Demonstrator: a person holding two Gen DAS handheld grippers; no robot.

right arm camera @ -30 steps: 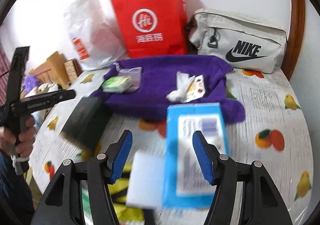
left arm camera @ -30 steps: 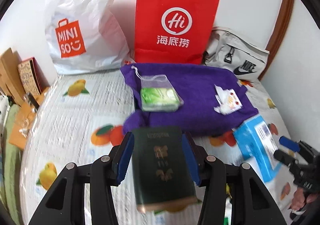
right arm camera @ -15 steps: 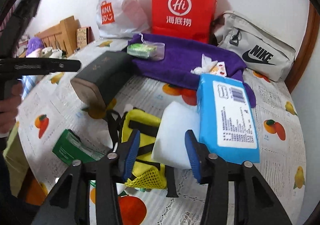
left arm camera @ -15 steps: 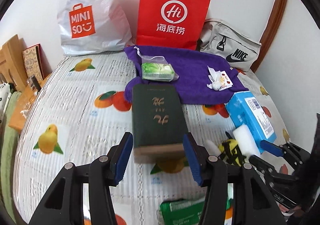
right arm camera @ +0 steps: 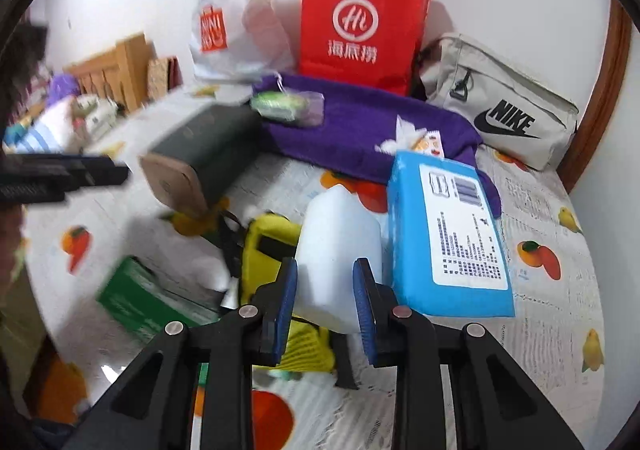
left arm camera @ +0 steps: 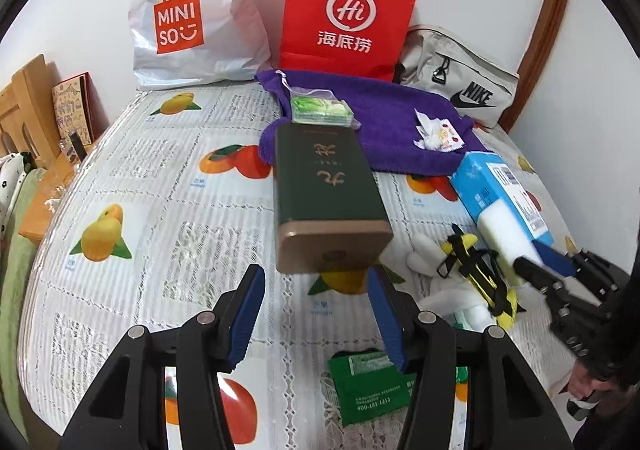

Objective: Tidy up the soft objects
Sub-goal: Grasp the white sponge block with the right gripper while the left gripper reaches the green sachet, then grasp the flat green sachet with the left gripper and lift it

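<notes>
A white sponge block (right arm camera: 336, 242) lies on the fruit-print tablecloth (right arm camera: 540, 290) beside a blue tissue pack (right arm camera: 448, 226). My right gripper (right arm camera: 326, 270) is closing on the sponge, and both blue pads touch its sides. The left wrist view shows the right gripper (left arm camera: 540, 270) low at the right with the sponge (left arm camera: 504, 234) in it. My left gripper (left arm camera: 316, 278) stands open with nothing between its pads. Just ahead of it lies a dark green box (left arm camera: 324, 186), its tan end facing me. A purple towel (left arm camera: 384, 118) is spread at the back.
A yellow mesh pouch (right arm camera: 272, 246) and a green packet (right arm camera: 144, 298) lie left of the sponge. A bagged green item (left arm camera: 320, 110) and a crumpled wrapper (left arm camera: 436, 134) rest on the towel. A white Miniso bag (left arm camera: 188, 18), red paper bag (left arm camera: 344, 10) and Nike bag (left arm camera: 460, 86) line the wall.
My left gripper let go of the dark green box, which now lies on the table, and drew back. My right gripper shifted from the blue pack to the white sponge and narrowed onto it.
</notes>
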